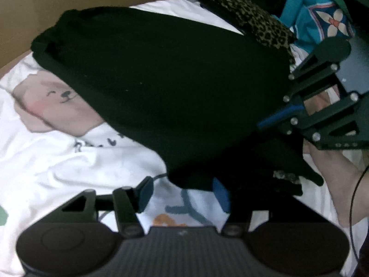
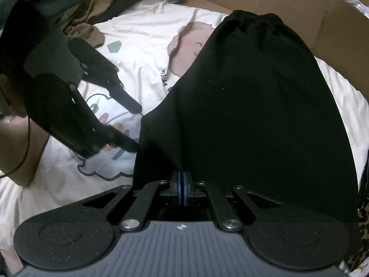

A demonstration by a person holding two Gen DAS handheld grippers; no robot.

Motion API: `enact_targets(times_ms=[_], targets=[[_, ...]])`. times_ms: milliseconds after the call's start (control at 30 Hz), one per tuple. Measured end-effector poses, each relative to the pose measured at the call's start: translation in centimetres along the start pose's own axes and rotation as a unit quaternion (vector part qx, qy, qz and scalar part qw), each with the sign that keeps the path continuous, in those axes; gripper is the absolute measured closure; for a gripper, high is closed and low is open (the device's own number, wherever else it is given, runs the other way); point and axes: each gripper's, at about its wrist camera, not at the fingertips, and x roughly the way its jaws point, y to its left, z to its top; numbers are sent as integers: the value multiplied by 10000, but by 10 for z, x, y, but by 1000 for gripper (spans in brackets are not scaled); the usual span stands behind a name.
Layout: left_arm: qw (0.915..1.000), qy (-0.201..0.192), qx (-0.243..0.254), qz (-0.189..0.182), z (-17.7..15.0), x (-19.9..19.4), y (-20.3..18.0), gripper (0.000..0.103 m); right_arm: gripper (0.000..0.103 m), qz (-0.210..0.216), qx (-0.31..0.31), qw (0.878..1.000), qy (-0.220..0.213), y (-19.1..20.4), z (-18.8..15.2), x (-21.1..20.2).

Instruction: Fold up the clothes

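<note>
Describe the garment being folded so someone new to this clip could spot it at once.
Start from the white cartoon-print bedsheet bordered by cardboard. Lying across its middle is a plain black garment, one edge pinched in the right hand-held gripper. Unlike the leopard-print cloth and teal patterned piece piled nearby, it carries no pattern.

free: white printed bedsheet (image 1: 57, 161) lies bare left of black garment (image 1: 173, 87), room to pass there | blocked far side: cardboard wall (image 2: 288, 7) stands just behind garment | blocked right: leopard-print cloth (image 1: 251, 18) and clothes pile (image 1: 318, 16) crowd the sheet edge | left gripper (image 2: 138, 127) near garment's left edge
</note>
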Motion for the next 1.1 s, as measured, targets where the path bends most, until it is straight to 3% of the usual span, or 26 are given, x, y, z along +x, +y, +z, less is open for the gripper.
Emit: enact_targets(times_ms=[233, 333, 400, 567, 633, 867, 1033, 1100], targets=[[9985, -76, -485, -238, -1, 15, 9, 44, 101, 7, 56, 10000, -45, -4, -1, -1], [9970, -101, -709, -311, -1, 20, 15, 62, 101, 65, 165, 9998, -54, -6, -1, -3], [9963, -113, -785, -336, -1, 18, 17, 82, 100, 177, 276, 9995, -44, -9, -1, -4], [9951, -106, -920, -338, -1, 12, 23, 94, 94, 528, 469, 9975, -91, -14, -3, -10], [9947, -100, -968, -332, -1, 9, 25, 94, 82, 619, 577, 9963, -122, -16, -5, -12], [9936, -62, -1091, -300, -2, 2, 32, 86, 80, 957, 732, 9925, -224, -21, -6, -17], [9932, -22, -1134, -267, -5, 0, 36, 86, 80, 831, 892, 9922, -249, -32, -5, -16], [9930, -6, -1151, -253, -6, -1, 37, 94, 80, 657, 1073, 9917, -258, -41, -6, -13]])
